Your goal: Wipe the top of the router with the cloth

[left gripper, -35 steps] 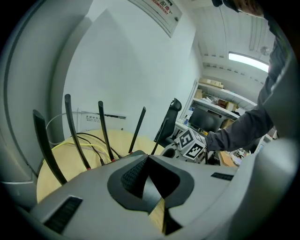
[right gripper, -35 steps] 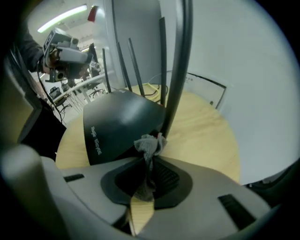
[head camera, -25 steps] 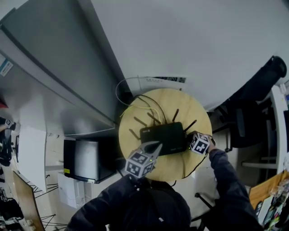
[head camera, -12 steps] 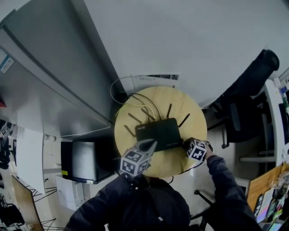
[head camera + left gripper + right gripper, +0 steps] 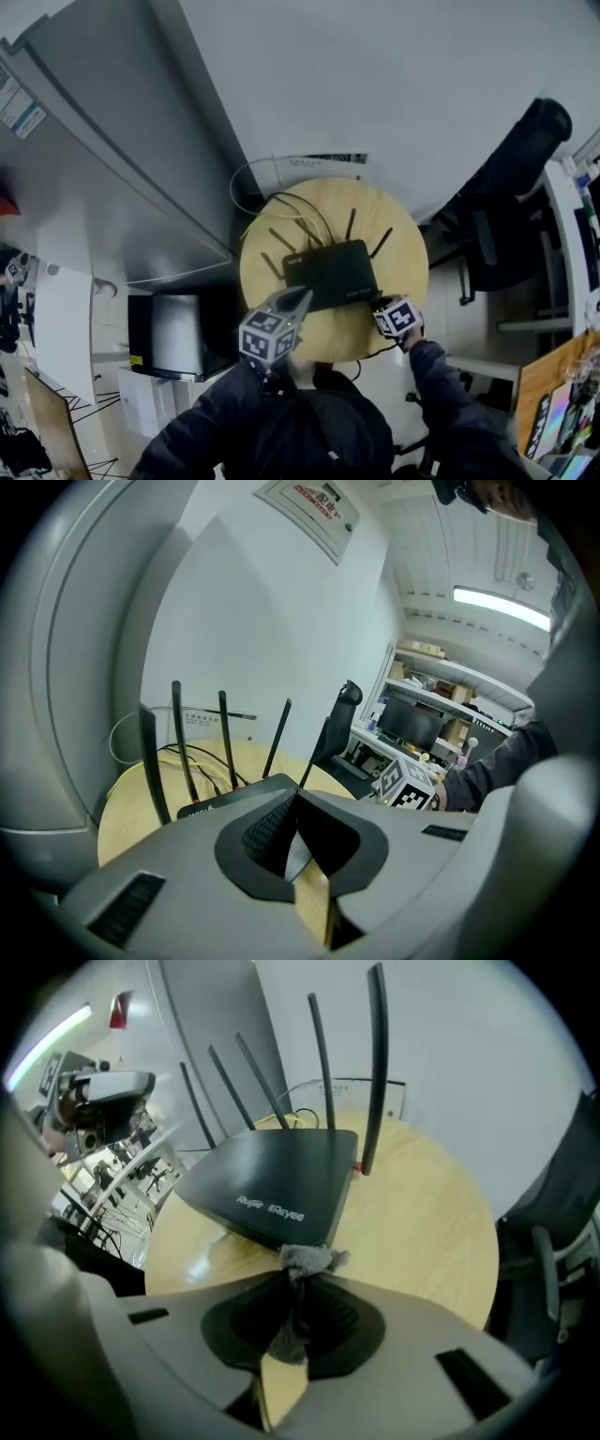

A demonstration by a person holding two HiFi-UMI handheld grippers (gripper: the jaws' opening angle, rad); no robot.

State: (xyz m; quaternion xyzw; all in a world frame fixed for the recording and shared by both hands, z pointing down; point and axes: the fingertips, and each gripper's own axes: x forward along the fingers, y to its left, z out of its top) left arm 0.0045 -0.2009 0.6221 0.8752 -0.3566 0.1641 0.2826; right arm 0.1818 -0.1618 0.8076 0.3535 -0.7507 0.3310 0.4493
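- Pinches a grey cloth [image 5: 305,1262] between the closed fingers of the right gripper [image 5: 295,1302]; leaves a small tuft sticking out past the fingertips.
- Sets that tuft right against the near right corner of the black router [image 5: 272,1190]; cannot tell whether it presses on the top face.
- Lies flat near the middle of the round wooden desk [image 5: 422,1222], as regards the router, with thin antennas [image 5: 375,1063] upright along its far edge and cables [image 5: 281,211] looping off behind.
- Hovers over the router's near left edge, as regards the left gripper [image 5: 298,827]: fingers drawn together, nothing held between them.
- Stands beside the desk on the right: dark office chair [image 5: 506,187].
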